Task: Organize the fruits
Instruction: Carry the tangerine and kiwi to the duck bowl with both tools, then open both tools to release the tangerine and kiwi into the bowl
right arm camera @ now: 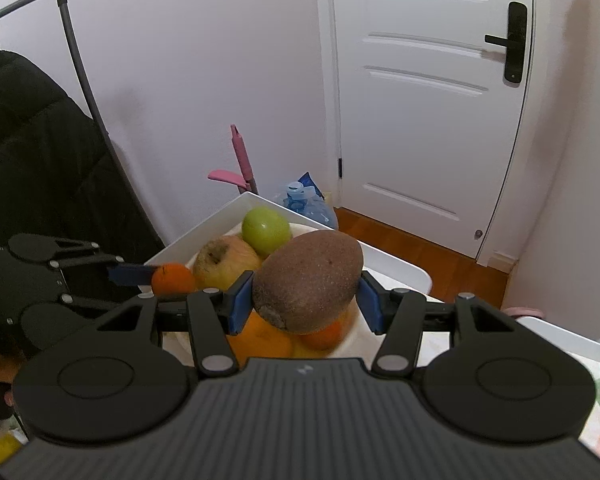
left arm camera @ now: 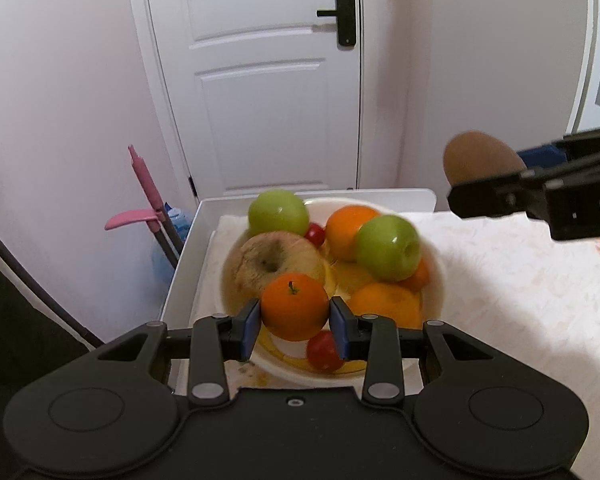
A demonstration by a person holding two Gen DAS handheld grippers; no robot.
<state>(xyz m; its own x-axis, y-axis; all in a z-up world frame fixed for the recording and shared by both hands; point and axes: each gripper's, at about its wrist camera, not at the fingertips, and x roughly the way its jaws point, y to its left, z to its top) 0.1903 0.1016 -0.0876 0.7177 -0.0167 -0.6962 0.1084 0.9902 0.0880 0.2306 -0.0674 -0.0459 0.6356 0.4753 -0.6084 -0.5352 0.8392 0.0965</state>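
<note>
My left gripper (left arm camera: 295, 322) is shut on a small orange tangerine (left arm camera: 295, 306) just above the near rim of a white bowl (left arm camera: 434, 276). The bowl holds two green apples (left arm camera: 387, 249), a pale wrinkled apple (left arm camera: 276, 262), oranges (left arm camera: 350, 230) and cherry tomatoes (left arm camera: 323, 351). My right gripper (right arm camera: 305, 300) is shut on a brown kiwi (right arm camera: 306, 282), held above the bowl's right side; it shows at the upper right in the left wrist view (left arm camera: 480, 160). The left gripper with the tangerine (right arm camera: 173, 279) shows at the left in the right wrist view.
The bowl sits in a white tray (left arm camera: 184, 264) on a table with a pale floral cloth (left arm camera: 520, 300). Behind are a white door (left arm camera: 268, 80), a pink-handled mop (left arm camera: 148, 192) and a blue water jug (right arm camera: 308, 204). A black coat (right arm camera: 40, 140) hangs at the left.
</note>
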